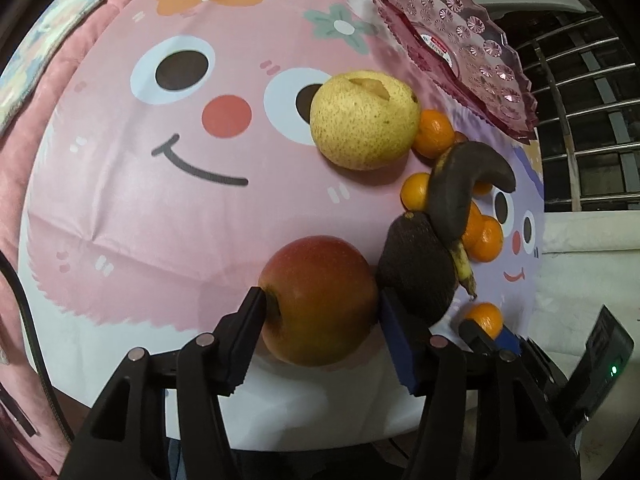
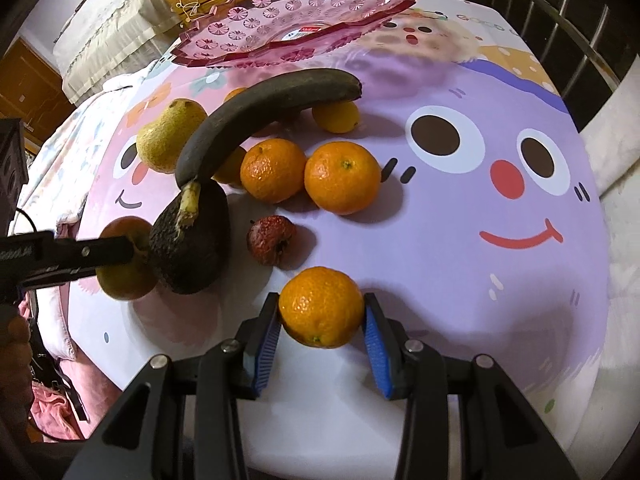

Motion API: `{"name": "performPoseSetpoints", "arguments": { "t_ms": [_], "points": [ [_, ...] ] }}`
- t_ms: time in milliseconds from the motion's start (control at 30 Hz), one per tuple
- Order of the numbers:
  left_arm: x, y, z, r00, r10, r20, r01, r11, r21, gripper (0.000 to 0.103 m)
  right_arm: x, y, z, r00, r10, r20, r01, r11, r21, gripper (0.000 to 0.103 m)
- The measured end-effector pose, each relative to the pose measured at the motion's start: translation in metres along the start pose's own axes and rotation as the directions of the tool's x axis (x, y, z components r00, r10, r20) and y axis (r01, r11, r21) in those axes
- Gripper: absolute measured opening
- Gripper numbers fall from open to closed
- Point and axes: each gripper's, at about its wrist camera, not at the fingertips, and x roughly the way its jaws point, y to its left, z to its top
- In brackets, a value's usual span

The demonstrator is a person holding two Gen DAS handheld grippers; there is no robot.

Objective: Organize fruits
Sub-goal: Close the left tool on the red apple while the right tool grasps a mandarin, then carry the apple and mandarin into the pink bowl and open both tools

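The pink glass fruit dish [image 2: 296, 24] at the far side of the bench [image 2: 460, 240] holds no fruit, so by the look of it the sorting has barely begun. Both grips seem made, though. The left hand-held gripper [image 1: 320, 312] is closed on the red apple [image 1: 320, 300], one pad at its stem hollow and the other on its right side, hard against the dark avocado [image 1: 416, 264]. The right hand-held gripper [image 2: 322, 316] clamps a mandarin [image 2: 322, 306] at the near edge, pads touching both sides. Left on the cartoon-print cover: the yellow pear [image 1: 364, 118], the blackened banana [image 2: 256, 116] lying across the avocado, two mandarins [image 2: 312, 174] side by side behind, others partly hidden under the banana, and a small shrivelled red fruit [image 2: 272, 244] I cannot identify. Every piece remains to be carried to the dish.
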Motion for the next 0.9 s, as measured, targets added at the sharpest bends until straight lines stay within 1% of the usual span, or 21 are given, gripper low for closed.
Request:
{"name": "performPoseSetpoints", "arguments": {
  "t_ms": [167,267,467,500,633,733,900],
  "points": [
    [0.010,0.005,0.010,0.997,0.071,-0.032,-0.073,0.997,-0.036,0.055,-0.003,-0.004,-0.002,1.000,-0.007,-0.006,0.007,1.000,0.014,0.040],
    [0.010,0.005,0.015,0.997,0.074,-0.023,-0.075,0.996,-0.042,0.055,-0.007,-0.007,0.000,1.000,-0.011,0.002,0.011,1.000,0.020,0.040],
    [0.009,-0.002,0.019,0.994,0.103,-0.020,-0.104,0.994,-0.028,0.052,-0.018,-0.015,0.010,1.000,-0.023,0.014,0.023,0.999,0.038,0.040],
    [0.006,-0.003,0.021,0.994,0.104,-0.011,-0.105,0.994,-0.031,0.049,-0.020,-0.016,0.011,1.000,-0.025,0.017,0.024,0.999,0.039,0.041],
    [-0.013,-0.007,0.025,0.994,0.110,0.014,-0.110,0.994,-0.023,0.048,-0.031,-0.019,0.022,0.999,-0.036,0.031,0.035,0.999,0.040,0.040],
    [-0.033,-0.014,0.033,0.992,0.115,0.056,-0.115,0.993,-0.006,0.048,-0.041,-0.021,0.034,0.997,-0.041,0.060,0.039,0.999,0.037,0.040],
    [-0.069,-0.024,0.050,0.986,0.101,0.130,-0.104,0.994,0.017,0.048,-0.063,-0.019,0.061,0.991,-0.045,0.127,0.042,0.999,0.021,0.040]
  ]
}}
